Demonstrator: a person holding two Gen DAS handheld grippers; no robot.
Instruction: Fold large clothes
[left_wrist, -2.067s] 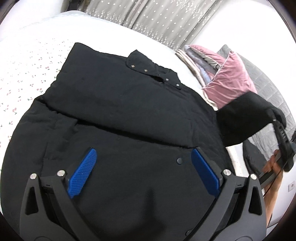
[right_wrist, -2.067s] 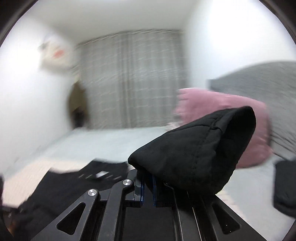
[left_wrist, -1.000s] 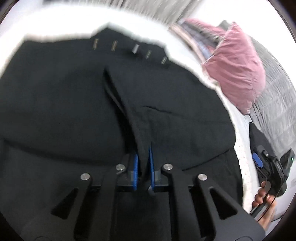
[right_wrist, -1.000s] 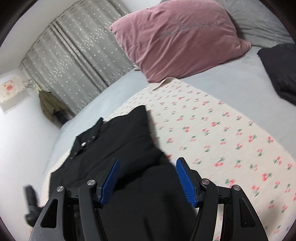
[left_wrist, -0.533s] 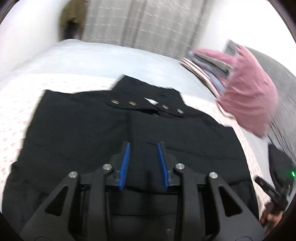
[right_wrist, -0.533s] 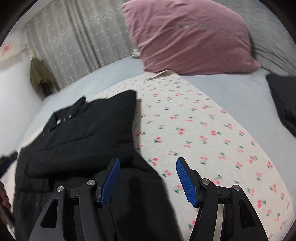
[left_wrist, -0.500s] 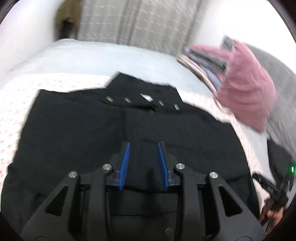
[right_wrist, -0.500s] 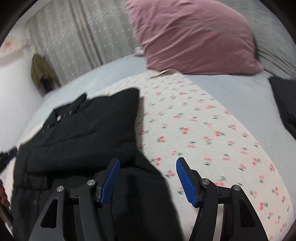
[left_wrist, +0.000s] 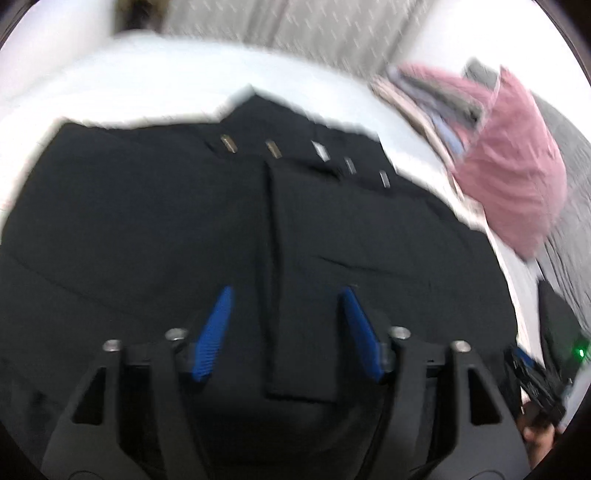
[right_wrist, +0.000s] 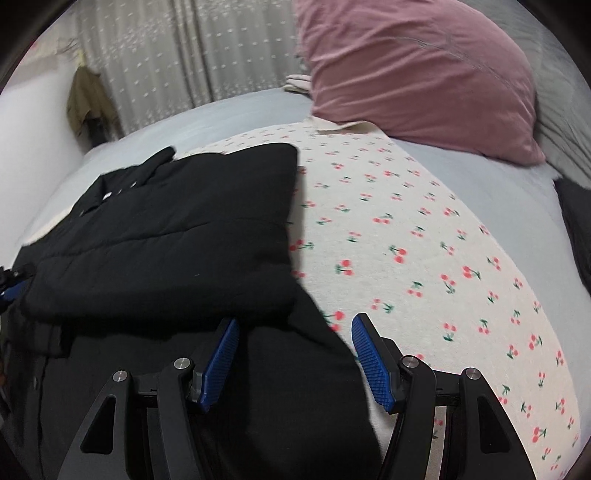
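Black jacket (left_wrist: 184, 229) spread flat on the bed, on the cherry-print sheet (right_wrist: 424, 251), collar end away from both cameras. The left view is smeared with motion blur, so the row of pale marks near the collar (left_wrist: 273, 149) is probably snaps, though that's hard to confirm. A sleeve (left_wrist: 299, 277) lies folded down the middle of the jacket, its cuff end right between the blue pads. The left hand-held gripper (left_wrist: 286, 328) hovers over it with jaws spread wide, holding nothing. Whether the pads touch the fabric, I cannot tell.

Right view is sharper. The right hand-held gripper (right_wrist: 293, 354) is also spread apart and empty, sitting over the jacket's right edge where black fabric meets the sheet. The folded-in side panel (right_wrist: 177, 236) lies thick on top of the body. The jacket's lower part runs under the gripper frame and is cut off. Pink pillow (right_wrist: 417, 70) at the head of the bed, curtain (right_wrist: 177, 55) behind.
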